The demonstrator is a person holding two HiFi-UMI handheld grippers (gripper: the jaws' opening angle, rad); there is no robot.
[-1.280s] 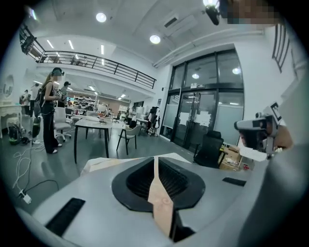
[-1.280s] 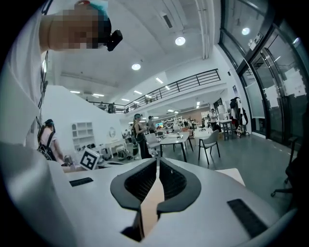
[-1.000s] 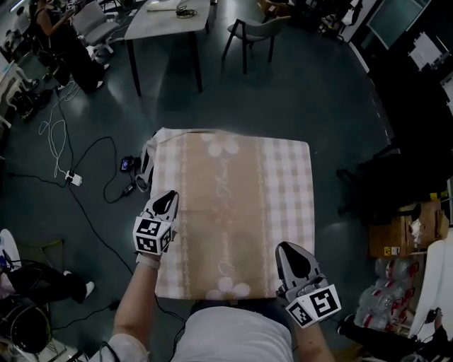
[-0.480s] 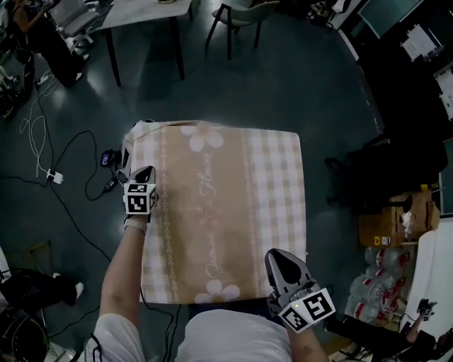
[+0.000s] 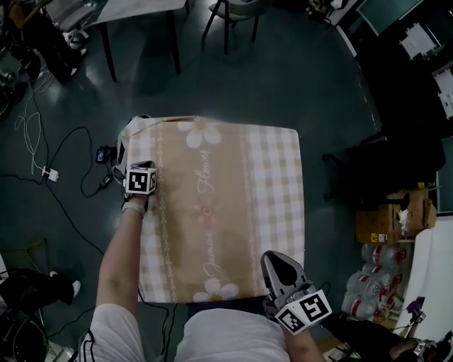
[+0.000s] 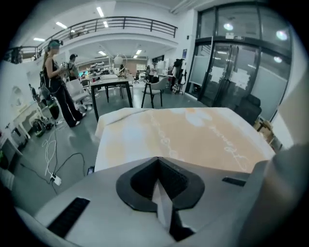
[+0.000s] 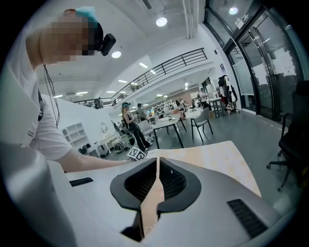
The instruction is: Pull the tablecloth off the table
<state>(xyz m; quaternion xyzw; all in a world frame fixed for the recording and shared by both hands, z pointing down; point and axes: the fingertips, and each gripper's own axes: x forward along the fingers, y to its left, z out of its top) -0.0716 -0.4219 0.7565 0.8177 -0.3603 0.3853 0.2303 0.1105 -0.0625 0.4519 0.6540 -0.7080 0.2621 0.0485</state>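
Observation:
The tablecloth [image 5: 219, 205] is beige with white checked side bands and flower prints, and it lies flat over a small square table. My left gripper [image 5: 141, 170] sits on the cloth's left edge, toward the far corner. In the left gripper view its jaws [image 6: 157, 160] are shut on a thin pale fold of the tablecloth [image 6: 193, 135]. My right gripper [image 5: 272, 257] is at the near right corner. The right gripper view shows its jaws [image 7: 157, 160] shut on a beige fold of the cloth, with the tablecloth [image 7: 217, 157] spreading out beyond them.
Cables and a power strip [image 5: 48, 172] trail over the dark floor at the left. A grey table [image 5: 131, 10] and a chair [image 5: 237, 10] stand beyond the cloth. A black chair [image 5: 368, 166], cardboard boxes [image 5: 386, 219] and bottle packs [image 5: 375, 272] crowd the right side.
My left gripper has moved along the cloth's left edge away from me, toward the far corner. The right gripper has stayed at the near right corner.

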